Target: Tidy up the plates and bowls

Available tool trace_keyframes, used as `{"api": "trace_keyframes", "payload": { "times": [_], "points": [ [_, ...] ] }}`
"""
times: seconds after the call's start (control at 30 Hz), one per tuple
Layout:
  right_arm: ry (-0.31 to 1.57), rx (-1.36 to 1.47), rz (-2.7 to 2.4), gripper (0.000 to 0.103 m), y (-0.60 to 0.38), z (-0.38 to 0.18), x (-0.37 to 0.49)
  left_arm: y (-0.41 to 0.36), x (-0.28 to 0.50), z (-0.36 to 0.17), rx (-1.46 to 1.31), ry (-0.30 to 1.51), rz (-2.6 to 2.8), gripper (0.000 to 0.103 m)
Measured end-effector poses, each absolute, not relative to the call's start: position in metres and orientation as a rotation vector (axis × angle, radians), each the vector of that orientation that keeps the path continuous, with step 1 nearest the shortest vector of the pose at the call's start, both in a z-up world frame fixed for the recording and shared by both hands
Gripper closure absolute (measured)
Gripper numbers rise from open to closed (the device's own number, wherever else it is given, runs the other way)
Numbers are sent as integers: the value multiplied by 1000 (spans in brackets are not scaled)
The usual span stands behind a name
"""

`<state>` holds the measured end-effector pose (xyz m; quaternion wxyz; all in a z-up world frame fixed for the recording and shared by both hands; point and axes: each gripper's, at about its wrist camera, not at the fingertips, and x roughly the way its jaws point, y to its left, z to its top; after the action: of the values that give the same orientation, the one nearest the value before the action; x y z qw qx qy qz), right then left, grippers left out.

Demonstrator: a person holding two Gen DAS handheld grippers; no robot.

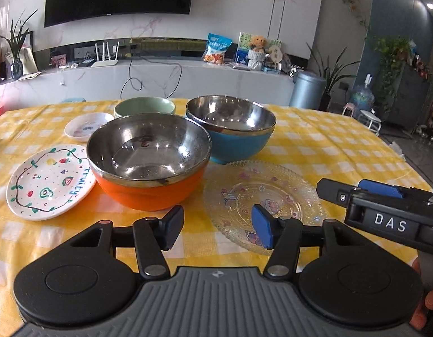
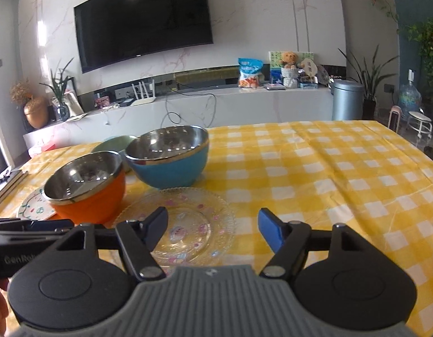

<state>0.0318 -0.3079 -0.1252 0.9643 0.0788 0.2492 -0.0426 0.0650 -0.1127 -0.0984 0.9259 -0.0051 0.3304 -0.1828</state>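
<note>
Yellow checked tablecloth (image 1: 314, 140) covers the table, with a dark TV (image 2: 143, 19) on the marble wall behind. Landmark: the orange bowl (image 1: 149, 188), steel-lined, upright. Blue bowl (image 1: 233, 143), also steel-lined, stands just behind and to the right of it, rims close together. Green bowl (image 1: 144, 106) sits behind the orange bowl. Fruit plate (image 1: 48, 182) lies at its left, with its edge running under the bowl's side; a small plate (image 1: 87, 125) lies behind that one. Glass plate (image 1: 261, 196) lies flat to the right of the orange bowl, in front of the blue bowl. Left gripper (image 1: 216, 230) hovers in front of the orange bowl, jaws partly apart with nothing gripped. Right gripper (image 2: 212, 230) hovers over the glass plate's near edge, jaws likewise partly apart and empty.
</note>
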Motion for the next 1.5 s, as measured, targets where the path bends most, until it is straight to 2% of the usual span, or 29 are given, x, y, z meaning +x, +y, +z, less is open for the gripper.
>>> {"api": "trace_keyframes", "payload": {
  "times": [0.2, 0.33, 0.4, 0.63, 0.77, 0.87, 0.97, 1.5],
  "points": [
    [559, 230, -84, 55, -323, -135, 51, -122, 71, -110, -24, 724, -380, 39],
    [585, 275, -80, 62, -331, -142, 62, -119, 85, -115, -84, 765, -345, 41],
    [602, 302, -73, 68, -333, -147, 68, -116, 91, -116, -109, 781, -340, 48],
    [641, 358, -74, 77, -341, -159, 85, -108, 105, -119, -186, 808, -331, 60],
    [654, 379, -70, 87, -343, -163, 90, -110, 109, -121, -205, 810, -334, 72],
    [661, 382, -71, 88, -342, -165, 92, -113, 109, -122, -194, 803, -333, 79],
    [660, 385, -73, 88, -342, -167, 92, -114, 111, -121, -195, 803, -331, 81],
    [692, 364, -69, 90, -323, -150, 62, -93, 85, -107, -219, 804, -312, 82]
  ]
}}
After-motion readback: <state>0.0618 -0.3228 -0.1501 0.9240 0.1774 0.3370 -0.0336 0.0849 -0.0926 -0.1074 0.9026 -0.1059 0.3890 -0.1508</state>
